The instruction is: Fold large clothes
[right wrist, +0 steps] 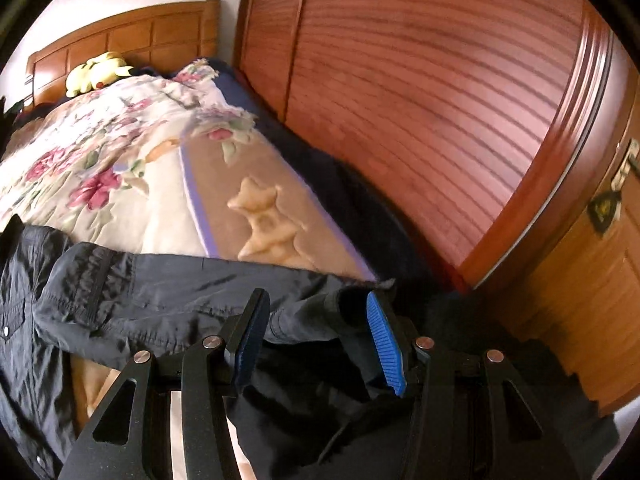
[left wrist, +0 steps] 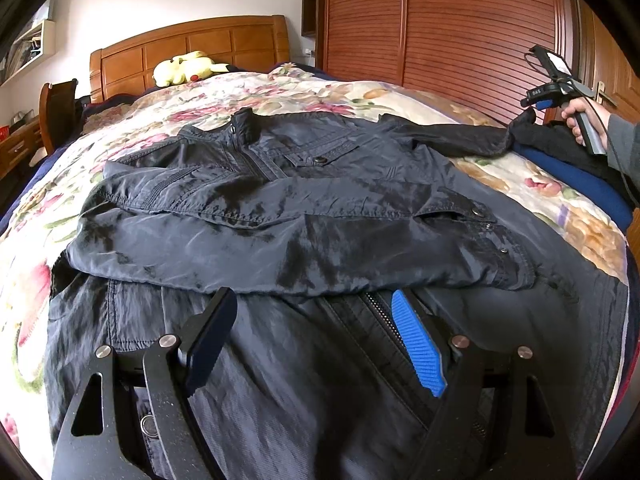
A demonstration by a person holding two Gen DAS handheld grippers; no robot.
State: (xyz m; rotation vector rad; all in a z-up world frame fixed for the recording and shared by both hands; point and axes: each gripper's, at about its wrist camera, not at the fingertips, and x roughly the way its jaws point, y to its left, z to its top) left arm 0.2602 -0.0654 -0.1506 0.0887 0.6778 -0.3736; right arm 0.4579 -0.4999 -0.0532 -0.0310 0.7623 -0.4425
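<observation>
A dark jacket (left wrist: 304, 208) lies spread across the floral bedspread (left wrist: 400, 96) of a bed, filling the centre of the left wrist view, its collar toward the wooden headboard (left wrist: 188, 48) at upper left. 1 sleeve is folded across the chest; the other sleeve (left wrist: 460, 136) stretches to the right edge of the frame.

The left hand-held gripper (left wrist: 316, 332) sits at the bottom centre over the jacket's lower front by the zip, jaws wide apart, gripping nothing.

In the right wrist view, the right hand-held gripper (right wrist: 316, 332) stands about half open at the bottom centre, the cuff of the outstretched sleeve (right wrist: 180, 292) lying between its blue pads (right wrist: 384, 344); whether they pinch it I cannot tell. A yellow plush toy (left wrist: 188, 66) rests by the headboard.
</observation>
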